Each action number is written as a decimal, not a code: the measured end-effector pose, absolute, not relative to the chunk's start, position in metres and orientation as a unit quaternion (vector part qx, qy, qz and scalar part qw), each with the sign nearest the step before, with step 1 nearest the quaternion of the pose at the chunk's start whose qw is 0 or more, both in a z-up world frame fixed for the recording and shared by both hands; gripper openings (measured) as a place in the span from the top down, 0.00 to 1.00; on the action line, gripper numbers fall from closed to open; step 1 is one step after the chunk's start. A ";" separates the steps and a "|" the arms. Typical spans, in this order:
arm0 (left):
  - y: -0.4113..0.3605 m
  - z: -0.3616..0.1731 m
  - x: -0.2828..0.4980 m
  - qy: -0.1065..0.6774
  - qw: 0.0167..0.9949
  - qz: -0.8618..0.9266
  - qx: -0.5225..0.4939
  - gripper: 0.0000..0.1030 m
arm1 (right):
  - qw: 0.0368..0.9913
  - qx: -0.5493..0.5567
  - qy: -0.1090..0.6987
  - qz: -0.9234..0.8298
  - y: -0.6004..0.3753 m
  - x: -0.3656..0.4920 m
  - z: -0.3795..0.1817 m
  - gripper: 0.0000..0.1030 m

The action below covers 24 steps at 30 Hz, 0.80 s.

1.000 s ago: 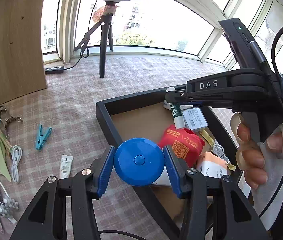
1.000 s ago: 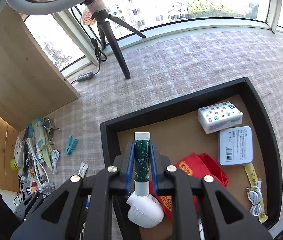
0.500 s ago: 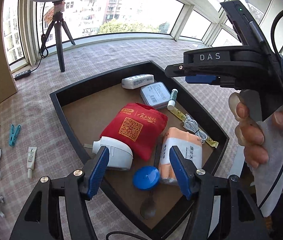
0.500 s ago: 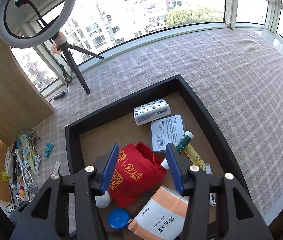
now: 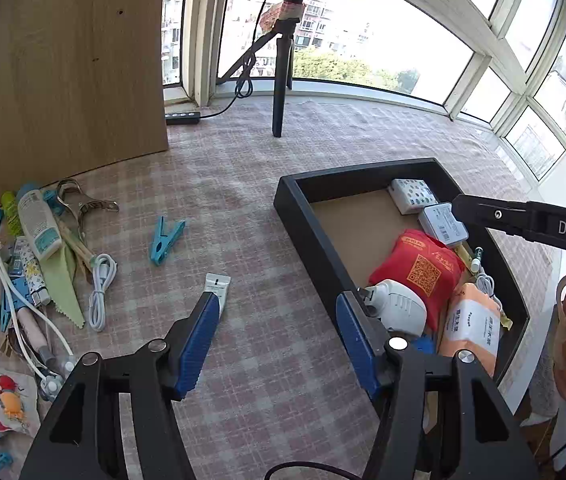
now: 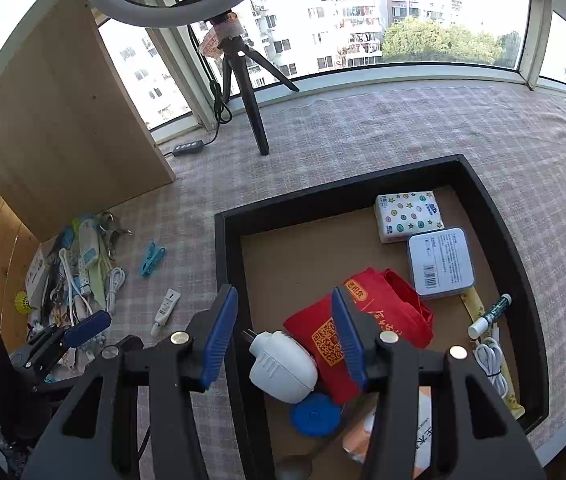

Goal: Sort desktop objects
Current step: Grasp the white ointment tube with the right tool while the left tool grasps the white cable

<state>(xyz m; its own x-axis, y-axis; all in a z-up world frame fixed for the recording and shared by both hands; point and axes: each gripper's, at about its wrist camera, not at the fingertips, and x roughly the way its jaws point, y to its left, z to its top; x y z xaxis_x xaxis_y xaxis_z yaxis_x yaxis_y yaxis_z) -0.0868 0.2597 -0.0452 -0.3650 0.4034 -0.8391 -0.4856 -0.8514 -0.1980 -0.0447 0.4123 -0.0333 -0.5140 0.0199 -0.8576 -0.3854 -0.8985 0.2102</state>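
left wrist view: left gripper (image 5: 277, 334) empty, jaws closing a little with nothing between them. clutter pile (image 5: 23, 264) at 9 o'clock, blue clip (image 5: 165, 236) at 11, small white tube (image 5: 215, 286) just ahead at 12. take the tube next, square across its body. black tray (image 5: 307, 232) at 2 o'clock. right gripper (image 6: 285, 334) open, empty, over the tray.

The left gripper (image 5: 277, 344) was held pointed steeply down, its jaws closing on nothing. The right gripper (image 6: 285, 338), at three o'clock, was held parted and empty.
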 end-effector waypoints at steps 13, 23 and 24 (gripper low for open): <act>0.183 -0.097 -0.144 0.038 0.178 0.824 -0.537 0.53 | 0.054 -0.548 0.162 0.819 0.303 -0.102 -0.090 0.53; 0.184 -0.123 -0.160 0.049 0.179 0.810 -0.556 0.53 | 0.066 -0.590 0.174 0.786 0.269 -0.133 -0.146 0.55; 0.185 -0.124 -0.162 0.052 0.177 0.810 -0.556 0.53 | 0.067 -0.593 0.174 0.783 0.268 -0.135 -0.149 0.55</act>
<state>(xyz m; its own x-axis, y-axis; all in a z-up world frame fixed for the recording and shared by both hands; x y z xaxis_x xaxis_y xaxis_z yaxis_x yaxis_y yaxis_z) -0.1616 0.1846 -0.1240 -0.3188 0.2299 -0.9195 -0.3453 -0.9316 -0.1132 -0.1348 0.2682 -0.1494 -0.2877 -0.1017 -0.9523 -0.3102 -0.9308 0.1932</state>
